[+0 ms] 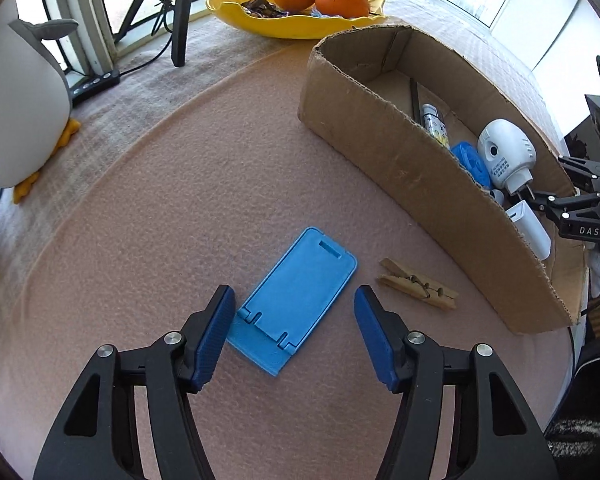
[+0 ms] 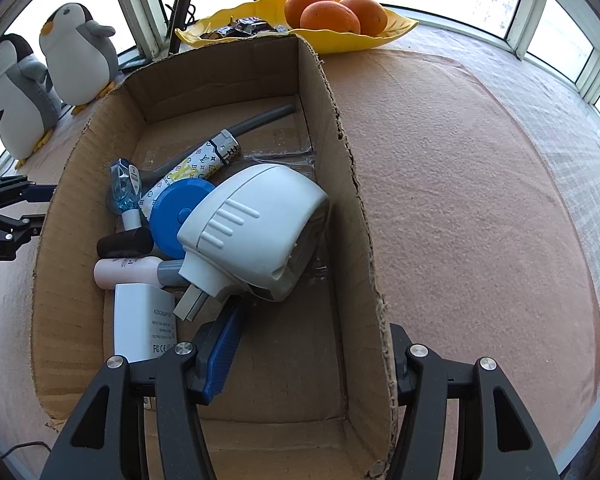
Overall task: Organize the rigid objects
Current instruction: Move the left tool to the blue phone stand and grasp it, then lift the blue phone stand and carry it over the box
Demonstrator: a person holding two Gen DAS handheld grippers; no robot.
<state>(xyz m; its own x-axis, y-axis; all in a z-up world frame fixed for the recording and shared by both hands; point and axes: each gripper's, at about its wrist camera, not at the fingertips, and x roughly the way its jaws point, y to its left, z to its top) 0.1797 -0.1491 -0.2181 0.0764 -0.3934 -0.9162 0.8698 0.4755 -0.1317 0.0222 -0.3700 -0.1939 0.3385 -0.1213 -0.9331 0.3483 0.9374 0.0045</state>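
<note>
Blue phone stand lies flat on the pink worktop between the left gripper's wide-spread fingers; the right gripper, spread wide, straddles the cardboard box wall

Blue phone stand lies flat on pink felt; wooden clothespin right of it, near cardboard box.

A wavy-edged yellow plastic bowl sat by the windows, holding three oranges and dark wrapped sweets. Two grey-and-white plush penguins stood nearby (one partly cropped). A pink felt mat covered the table, beside black tripod legs.
</note>
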